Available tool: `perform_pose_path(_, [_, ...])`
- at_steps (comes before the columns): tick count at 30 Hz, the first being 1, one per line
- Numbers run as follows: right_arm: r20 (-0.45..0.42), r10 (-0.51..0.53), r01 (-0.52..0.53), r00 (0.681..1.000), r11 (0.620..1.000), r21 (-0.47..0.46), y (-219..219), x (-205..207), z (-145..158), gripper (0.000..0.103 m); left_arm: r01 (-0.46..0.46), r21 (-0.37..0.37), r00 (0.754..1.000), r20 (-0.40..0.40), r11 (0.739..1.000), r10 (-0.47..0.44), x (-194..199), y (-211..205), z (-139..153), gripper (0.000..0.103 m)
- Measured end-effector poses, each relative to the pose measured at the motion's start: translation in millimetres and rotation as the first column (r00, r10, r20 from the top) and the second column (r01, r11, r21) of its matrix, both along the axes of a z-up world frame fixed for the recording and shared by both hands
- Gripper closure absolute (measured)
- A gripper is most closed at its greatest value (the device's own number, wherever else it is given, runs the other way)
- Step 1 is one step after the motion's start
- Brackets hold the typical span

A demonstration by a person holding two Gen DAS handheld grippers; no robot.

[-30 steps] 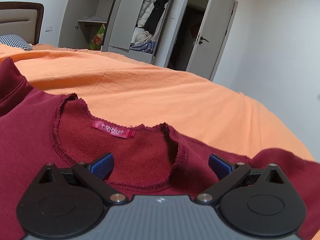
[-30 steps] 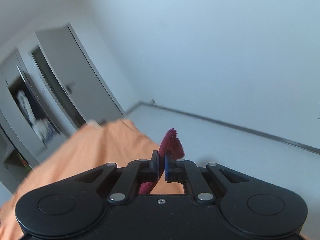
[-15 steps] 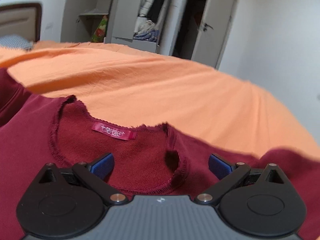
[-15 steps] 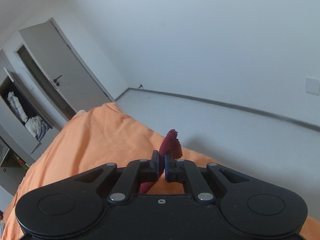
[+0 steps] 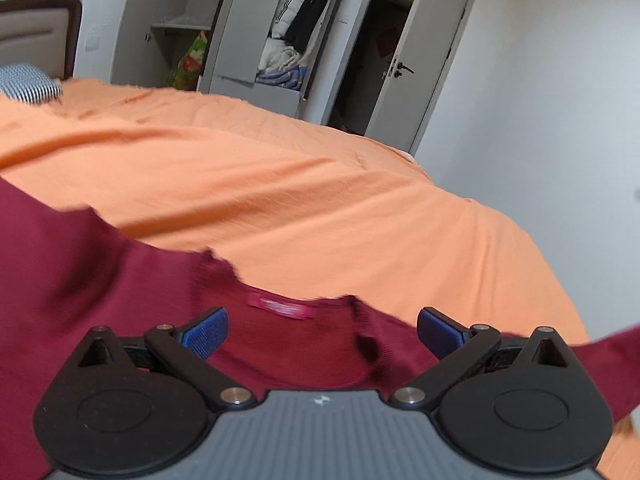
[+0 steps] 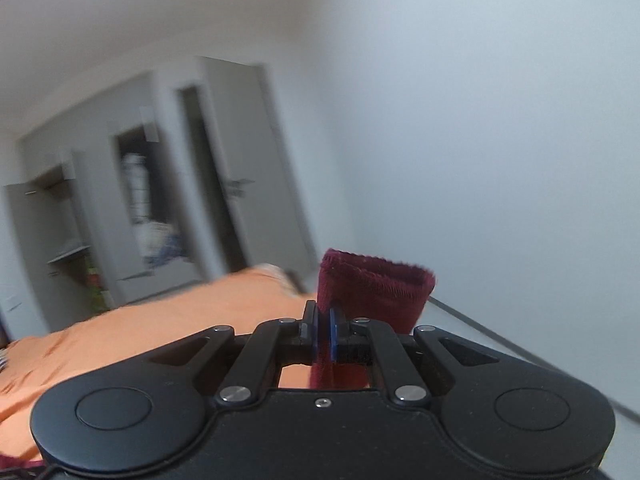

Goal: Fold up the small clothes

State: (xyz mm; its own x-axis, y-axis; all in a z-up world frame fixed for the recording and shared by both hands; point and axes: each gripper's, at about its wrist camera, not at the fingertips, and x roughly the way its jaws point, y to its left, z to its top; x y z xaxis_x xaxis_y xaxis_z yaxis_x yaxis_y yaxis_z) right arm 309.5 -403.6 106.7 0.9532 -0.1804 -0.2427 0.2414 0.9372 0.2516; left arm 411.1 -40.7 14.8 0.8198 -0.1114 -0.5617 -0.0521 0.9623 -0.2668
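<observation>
Pinching dark red knit sleeve cuff (image 6: 372,284), right gripper (image 6: 325,334) lifts it for folding; left gripper (image 5: 320,330) jaws spread above maroon sweater (image 5: 100,280) on orange bed sheet (image 5: 320,200).

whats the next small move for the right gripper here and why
Probably carry the pinched cuff across over the shirt body and lay it down. The right gripper is shut on that dark red cuff, held above the orange bedspread, while the left gripper sits open over the collar, holding nothing.
</observation>
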Motion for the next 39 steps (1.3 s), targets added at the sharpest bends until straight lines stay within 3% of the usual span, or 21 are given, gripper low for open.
perform_pose_path(6, [0.052,0.245,-0.239,0.968,0.965,-0.105,124,9,22,0.096,-0.046,0.022,0.999,0.023,0.999,0.045,-31,57,15,0.000])
perform_pose_path(10, [0.017,0.405,-0.403,0.914,0.914,-0.051,202,15,5,0.096,-0.089,0.020,0.996,0.019,0.996,0.089,-45,97,19,0.000])
perform_pose_path(13, [-0.028,0.474,-0.474,0.880,0.876,-0.084,257,15,-16,0.096,-0.111,0.031,0.993,0.028,0.993,0.110,-55,121,20,0.000])
perform_pose_path(17, [-0.116,0.518,-0.529,0.847,0.843,-0.098,319,3,-48,0.096,-0.122,0.015,0.992,0.028,0.992,0.122,-64,146,17,0.000])
perform_pose_path(21, [-0.222,0.524,-0.560,0.822,0.813,-0.158,374,-13,-84,0.096,-0.095,-0.047,0.995,0.039,0.994,0.097,-69,159,9,0.000])
perform_pose_path(25, [-0.302,0.524,-0.592,0.796,0.778,-0.210,408,-31,-114,0.093,-0.047,-0.118,0.996,0.068,0.992,0.055,-73,161,-2,0.000])
perform_pose_path(28, [-0.341,0.537,-0.621,0.771,0.752,-0.221,411,-45,-132,0.087,-0.015,-0.123,0.997,0.073,0.992,0.024,-72,154,-9,0.000])
perform_pose_path(31, [-0.368,0.575,-0.663,0.731,0.727,-0.180,402,-52,-138,0.071,0.014,-0.135,0.998,0.067,0.991,-0.005,-70,143,-14,0.000])
perform_pose_path(33, [-0.382,0.585,-0.677,0.715,0.715,-0.173,393,-56,-139,0.043,0.027,-0.159,0.999,0.051,0.987,-0.019,-67,138,-19,0.000])
perform_pose_path(34, [-0.388,0.586,-0.680,0.711,0.714,-0.168,388,-59,-140,0.037,0.033,-0.174,0.999,0.043,0.984,-0.026,-66,135,-21,0.000])
perform_pose_path(37, [-0.383,0.590,-0.678,0.711,0.720,-0.150,365,-73,-138,0.019,0.048,-0.205,0.999,0.023,0.977,-0.044,-61,127,-29,0.000])
perform_pose_path(39, [-0.371,0.575,-0.655,0.729,0.742,-0.139,344,-83,-136,0.006,0.066,-0.222,0.998,0.012,0.973,-0.065,-59,118,-33,0.000])
